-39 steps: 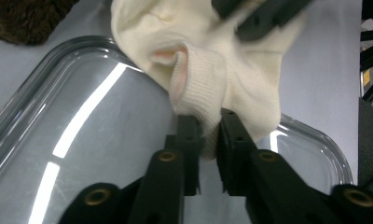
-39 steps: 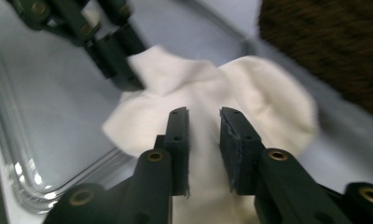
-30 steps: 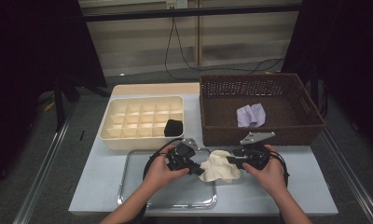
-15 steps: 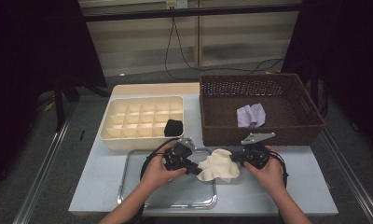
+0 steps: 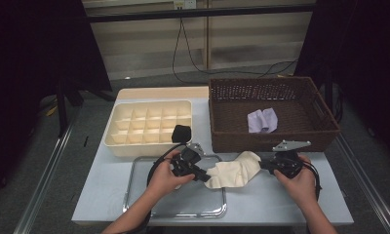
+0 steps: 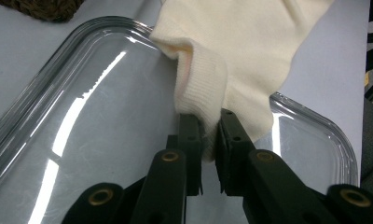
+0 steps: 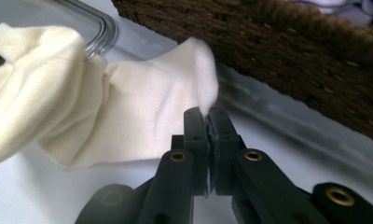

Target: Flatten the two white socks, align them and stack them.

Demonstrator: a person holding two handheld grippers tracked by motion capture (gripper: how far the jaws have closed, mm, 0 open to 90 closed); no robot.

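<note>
Leftmost on the pale grey worktop: a cream plastic organiser tray, rectangular, divided into a grid of small square compartments, with a black folded item in its front right corner cell.

Next, nearer the person: a clear glass tray with rounded corners, glossy and reflective, its rim raised.

Over that tray's right part: left gripper, black, jaws clenched on the ribbed knit cuff of a cream cotton sock; in the left gripper view the cuff is pinched between the two pads.

Centre: the sock itself, soft, fine-knit and matte, stretched between both grippers above the worktop, from the glass tray's right edge towards the basket's front wall.

Right of it: right gripper, black with a grey three-cornered plate; its jaws have just been closing and now clamp the sock's toe end, pads pressed flat together on the fabric.

Behind: a dark brown woven wicker basket, rectangular, coarse-textured, holding a crumpled lilac cloth.
</note>
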